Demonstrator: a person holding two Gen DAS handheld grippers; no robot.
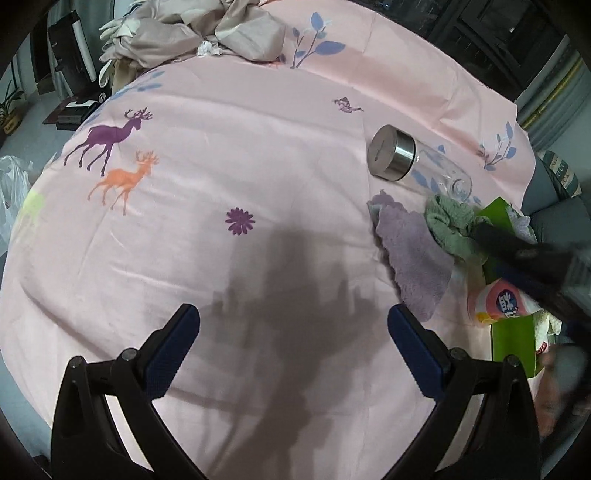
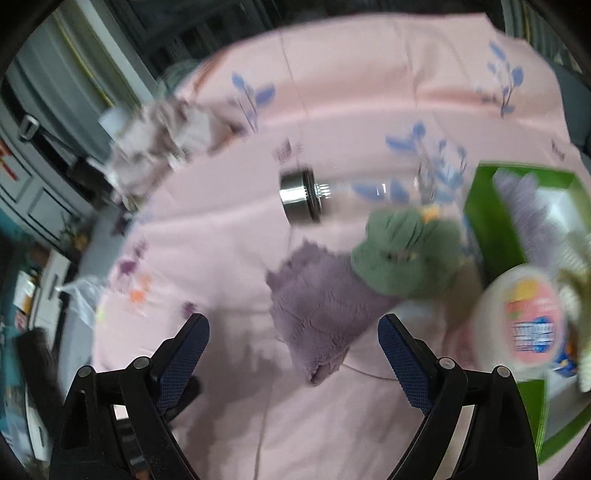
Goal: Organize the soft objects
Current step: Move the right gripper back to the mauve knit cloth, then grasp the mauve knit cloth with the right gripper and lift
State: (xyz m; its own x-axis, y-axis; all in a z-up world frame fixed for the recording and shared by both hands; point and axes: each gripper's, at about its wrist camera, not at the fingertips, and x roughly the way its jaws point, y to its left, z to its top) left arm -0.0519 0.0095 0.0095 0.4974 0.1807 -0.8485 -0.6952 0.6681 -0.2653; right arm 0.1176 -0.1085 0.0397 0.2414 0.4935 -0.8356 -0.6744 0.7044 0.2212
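A purple fluffy cloth lies on the pink bedsheet at the right, with a green cloth bunched against its far side. Both also show in the right wrist view, the purple cloth just ahead of the green cloth. My left gripper is open and empty above bare sheet, left of the cloths. My right gripper is open and empty, close over the near end of the purple cloth. The right wrist view is motion-blurred.
A clear bottle with a steel cap lies beyond the cloths. A green box at the right holds cloths and a pink-labelled pack. Crumpled beige fabric is piled at the far side. The bed edge curves along the left.
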